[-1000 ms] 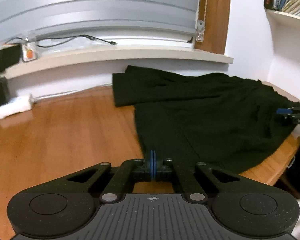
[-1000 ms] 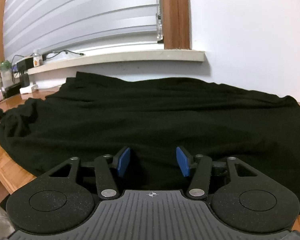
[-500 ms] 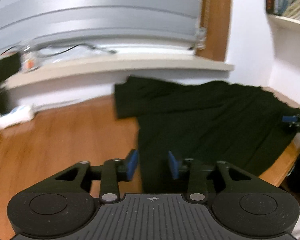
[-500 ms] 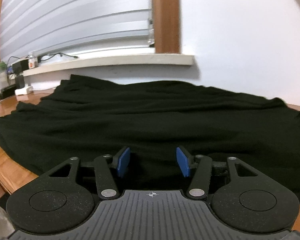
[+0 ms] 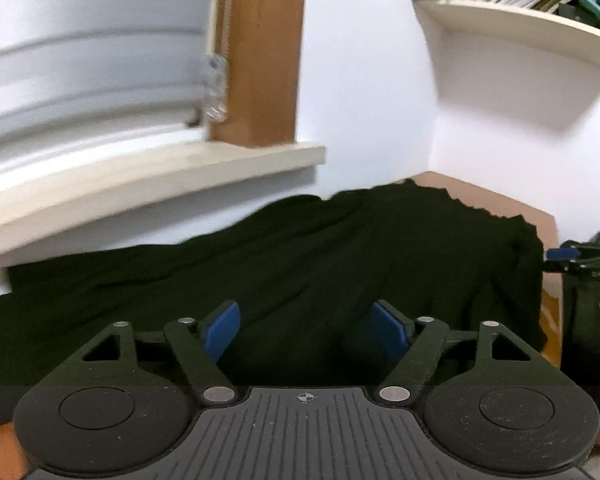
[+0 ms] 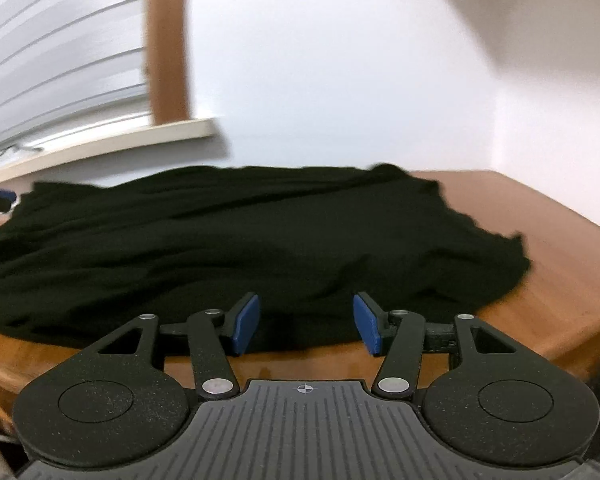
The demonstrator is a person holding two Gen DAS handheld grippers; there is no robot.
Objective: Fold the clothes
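Garment (image 5: 300,264), black, no readable label; left gripper (image 5: 306,330) jaws opening, empty; right gripper (image 6: 306,324) spread, empty.

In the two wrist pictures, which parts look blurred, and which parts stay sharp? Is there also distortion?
Left wrist view: the blinds and window sill are smeared by motion blur, while the left gripper, its jaws opening with nothing between them, is sharp. Right wrist view: the wooden frame is blurred, the black garment soft, the right gripper crisp. Both views bend straight edges, fisheye style.
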